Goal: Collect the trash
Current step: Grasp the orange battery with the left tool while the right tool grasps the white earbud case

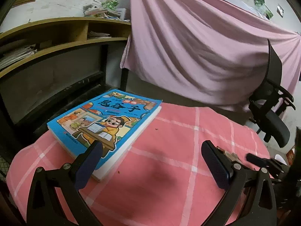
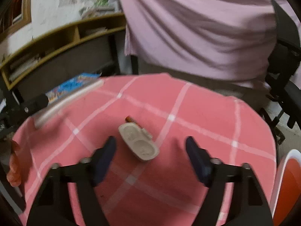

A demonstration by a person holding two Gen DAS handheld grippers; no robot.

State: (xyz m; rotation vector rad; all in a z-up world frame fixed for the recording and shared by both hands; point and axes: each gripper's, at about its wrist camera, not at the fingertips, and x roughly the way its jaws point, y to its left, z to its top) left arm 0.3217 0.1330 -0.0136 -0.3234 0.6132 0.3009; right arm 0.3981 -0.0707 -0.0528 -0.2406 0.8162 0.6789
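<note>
A pale grey moulded tray piece [image 2: 139, 143] lies on the pink checked cloth [image 2: 197, 113], with a small orange-brown wrapper [image 2: 131, 120] touching its far end. My right gripper [image 2: 150, 140] hovers just short of it, open, its fingers on either side of the near end and its pads clear of it. The left gripper [image 1: 152, 144] is open over bare cloth, holding nothing. Its left fingertip overlaps a blue picture book [image 1: 105, 120]. In the left wrist view the small trash [image 1: 227, 153] peeks out behind the right finger.
A wooden shelf [image 1: 56, 37] with papers stands at the back left. A pink sheet [image 1: 197, 47] hangs behind the table, and a black office chair [image 1: 276, 124] is at the right. A red and white object [image 2: 289, 184] sits at the right edge.
</note>
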